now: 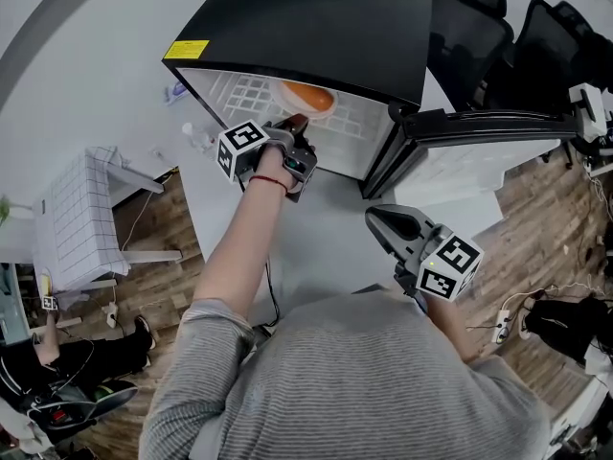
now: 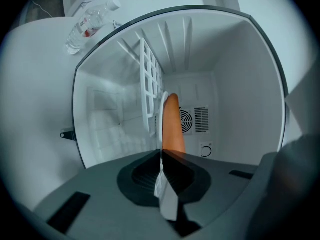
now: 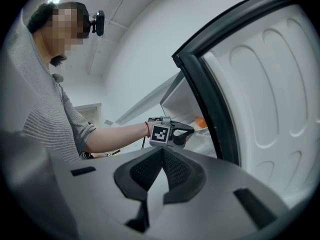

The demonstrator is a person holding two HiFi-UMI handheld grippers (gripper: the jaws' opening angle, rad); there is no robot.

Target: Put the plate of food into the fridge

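**Seating the plate on the fridge shelf**

With the left gripper (image 1: 296,123) clenched on the near rim of the plate (image 2: 164,191), hold level to avoid tipping the orange food (image 1: 308,95). Push straight in over the wire shelf (image 1: 244,94) of the fridge (image 1: 316,27), then lower fully before letting go. Note the plate just inside the opening, lying flat, gripped edge toward the person, far edge toward the back wall. Judge the food's long axis as crosswise to the opening. With the right gripper (image 1: 376,218) shut on nothing, wait beside the open door (image 1: 460,175).
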